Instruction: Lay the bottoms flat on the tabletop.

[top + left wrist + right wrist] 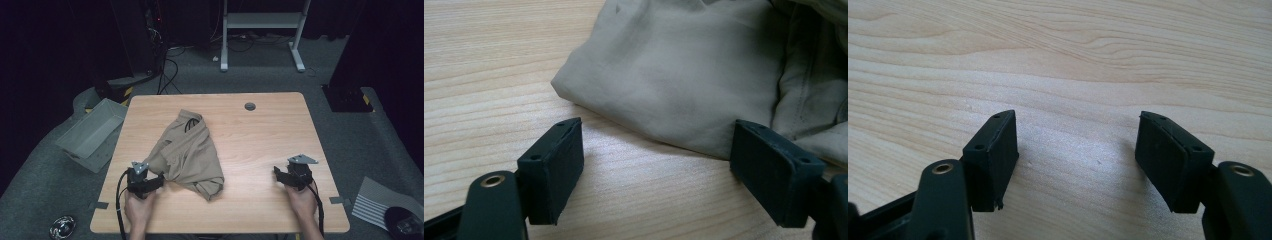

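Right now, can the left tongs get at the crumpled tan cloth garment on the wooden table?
Probably yes. The left tongs stand open right at the near hem of the crumpled tan cloth garment, with bare wooden table between the pads and nothing blocking the way.

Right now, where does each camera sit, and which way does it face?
High view: above the person's side, looking forward and down on the table, the shirt, both hands and grippers.
Left gripper view: rides the left gripper, looking along its open fingers at the shirt's edge.
Right gripper view: rides the right gripper, open fingers over bare wood.
The high and left gripper views share the shirt.
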`<state>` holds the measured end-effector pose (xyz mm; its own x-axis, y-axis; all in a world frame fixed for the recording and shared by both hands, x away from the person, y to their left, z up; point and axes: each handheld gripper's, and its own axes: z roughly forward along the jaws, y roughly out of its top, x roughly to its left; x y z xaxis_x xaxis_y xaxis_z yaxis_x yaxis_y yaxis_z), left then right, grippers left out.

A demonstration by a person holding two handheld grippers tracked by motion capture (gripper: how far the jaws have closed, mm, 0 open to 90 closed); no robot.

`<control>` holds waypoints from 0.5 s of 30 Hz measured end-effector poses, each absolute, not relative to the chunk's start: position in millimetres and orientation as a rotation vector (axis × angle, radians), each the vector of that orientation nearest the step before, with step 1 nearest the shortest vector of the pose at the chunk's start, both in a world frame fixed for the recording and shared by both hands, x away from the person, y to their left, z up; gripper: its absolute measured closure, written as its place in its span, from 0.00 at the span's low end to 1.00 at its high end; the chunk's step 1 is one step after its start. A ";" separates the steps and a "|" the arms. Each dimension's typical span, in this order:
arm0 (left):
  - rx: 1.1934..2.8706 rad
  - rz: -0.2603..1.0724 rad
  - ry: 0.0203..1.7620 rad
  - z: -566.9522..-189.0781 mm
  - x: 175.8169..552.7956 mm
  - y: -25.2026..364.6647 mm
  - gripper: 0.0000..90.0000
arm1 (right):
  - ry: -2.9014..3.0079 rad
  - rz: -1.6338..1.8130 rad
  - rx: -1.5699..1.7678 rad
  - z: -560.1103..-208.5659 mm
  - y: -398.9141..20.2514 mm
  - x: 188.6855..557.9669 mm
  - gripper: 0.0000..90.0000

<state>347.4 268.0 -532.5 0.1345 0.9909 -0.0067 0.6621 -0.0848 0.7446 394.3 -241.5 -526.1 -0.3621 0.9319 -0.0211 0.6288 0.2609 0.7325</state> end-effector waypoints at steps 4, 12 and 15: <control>1.817 0.702 1.587 -532.5 347.4 267.9 0.24 | 2.084 0.892 1.415 -526.0 -241.4 394.3 0.37; 1.822 0.699 1.585 -532.3 347.3 268.0 0.24 | 2.095 0.895 1.410 -525.9 -240.0 396.1 0.35; 1.822 0.698 1.585 -532.3 347.3 268.1 0.24 | 2.119 0.890 1.401 -524.9 -233.6 399.7 0.35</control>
